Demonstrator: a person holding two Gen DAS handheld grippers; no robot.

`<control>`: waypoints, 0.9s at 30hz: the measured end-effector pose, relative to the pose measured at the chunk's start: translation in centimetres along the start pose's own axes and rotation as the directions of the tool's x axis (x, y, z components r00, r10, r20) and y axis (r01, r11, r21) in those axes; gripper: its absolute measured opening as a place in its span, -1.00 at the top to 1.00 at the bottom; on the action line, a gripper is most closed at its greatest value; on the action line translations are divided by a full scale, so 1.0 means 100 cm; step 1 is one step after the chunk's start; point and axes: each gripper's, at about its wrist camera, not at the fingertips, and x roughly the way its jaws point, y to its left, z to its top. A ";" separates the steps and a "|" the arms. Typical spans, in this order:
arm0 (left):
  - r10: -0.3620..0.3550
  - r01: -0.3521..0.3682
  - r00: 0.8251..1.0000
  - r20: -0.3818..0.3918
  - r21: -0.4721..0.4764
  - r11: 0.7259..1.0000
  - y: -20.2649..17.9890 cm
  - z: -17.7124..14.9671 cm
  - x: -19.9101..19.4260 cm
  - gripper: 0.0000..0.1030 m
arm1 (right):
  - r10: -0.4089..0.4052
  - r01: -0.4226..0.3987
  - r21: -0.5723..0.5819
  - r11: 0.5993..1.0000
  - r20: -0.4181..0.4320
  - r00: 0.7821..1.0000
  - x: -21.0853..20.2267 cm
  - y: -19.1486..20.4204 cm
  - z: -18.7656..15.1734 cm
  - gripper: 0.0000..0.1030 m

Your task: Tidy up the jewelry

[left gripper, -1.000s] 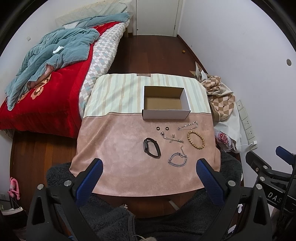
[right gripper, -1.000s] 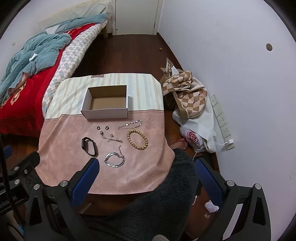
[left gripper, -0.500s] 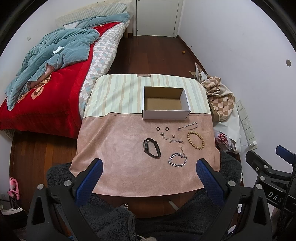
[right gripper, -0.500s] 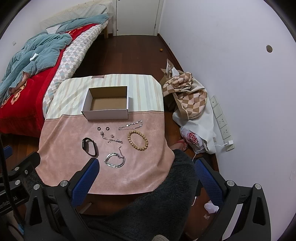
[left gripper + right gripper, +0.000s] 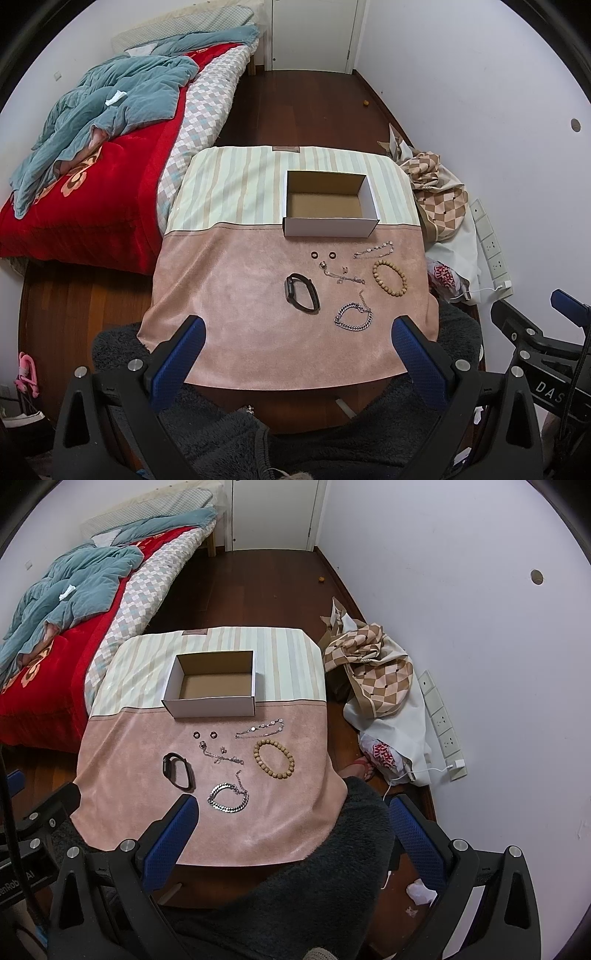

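Observation:
An empty white cardboard box (image 5: 330,218) (image 5: 211,692) stands on a small cloth-covered table (image 5: 229,295) (image 5: 122,760). In front of it lie a black band (image 5: 302,293) (image 5: 178,770), a silver chain bracelet (image 5: 353,317) (image 5: 228,798), a wooden bead bracelet (image 5: 390,277) (image 5: 274,758), a thin silver chain (image 5: 373,251) (image 5: 260,729), a fine necklace (image 5: 341,275) (image 5: 221,755) and two small dark rings (image 5: 323,254) (image 5: 204,734). My left gripper (image 5: 295,336) and right gripper (image 5: 291,812) are both open and empty, held high above the table's near edge.
A bed with red and teal bedding (image 5: 92,147) is to the left. A checked cloth heap (image 5: 376,672) and wall sockets (image 5: 441,720) are to the right. A dark fluffy garment (image 5: 332,867) is below both grippers. Dark wood floor runs to a white door (image 5: 314,33).
Both views shifted very slightly; the table appears marginally farther. Nothing on the table moved and both grippers stay open.

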 end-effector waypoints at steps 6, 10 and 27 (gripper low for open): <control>-0.003 0.003 1.000 -0.005 0.000 1.000 0.000 0.000 0.002 -1.00 | -0.001 0.001 0.001 1.000 0.002 1.000 0.000 -0.001 0.000 -1.00; -0.005 0.005 1.000 -0.004 -0.003 1.000 0.001 0.000 0.002 -1.00 | -0.002 0.002 -0.002 1.000 0.001 1.000 0.001 -0.001 -0.001 -1.00; 0.061 -0.062 0.998 -0.014 -0.033 0.998 0.016 0.007 0.041 -1.00 | 0.006 -0.006 0.027 1.000 -0.001 1.000 0.024 -0.003 0.006 -1.00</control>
